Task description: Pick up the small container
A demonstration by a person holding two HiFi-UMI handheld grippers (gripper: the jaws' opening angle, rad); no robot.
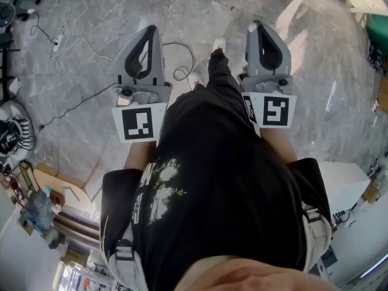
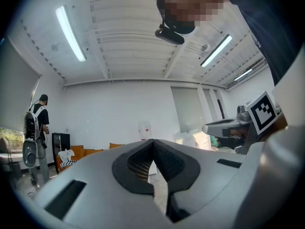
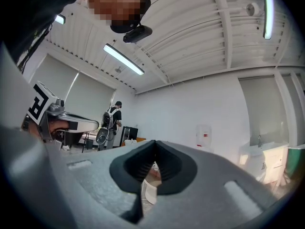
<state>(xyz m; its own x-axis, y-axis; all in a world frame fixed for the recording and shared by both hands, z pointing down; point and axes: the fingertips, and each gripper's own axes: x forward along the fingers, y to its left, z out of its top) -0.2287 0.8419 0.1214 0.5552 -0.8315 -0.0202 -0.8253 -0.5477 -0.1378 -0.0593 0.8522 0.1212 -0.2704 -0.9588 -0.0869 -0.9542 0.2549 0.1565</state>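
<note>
No small container shows in any view. In the head view my left gripper (image 1: pixel 150 30) and my right gripper (image 1: pixel 254 24) are held out level in front of the person's black shirt, above the floor, side by side. Each carries its marker cube (image 1: pixel 140 123) near the hand. In the left gripper view the left gripper (image 2: pixel 153 142) has its jaws closed tip to tip with nothing between them. The right gripper (image 3: pixel 155 143) in its own view is likewise shut and empty. Both point across a white room.
Below lies a grey marble floor (image 1: pixel 79 71) with cables (image 1: pixel 73 38) trailing at the left. The person's shoes (image 1: pixel 218 43) show between the grippers. A white cabinet (image 1: pixel 345 187) stands at the lower right. Another person with a backpack (image 2: pixel 35 137) stands far off by an orange sofa (image 2: pixel 86 151).
</note>
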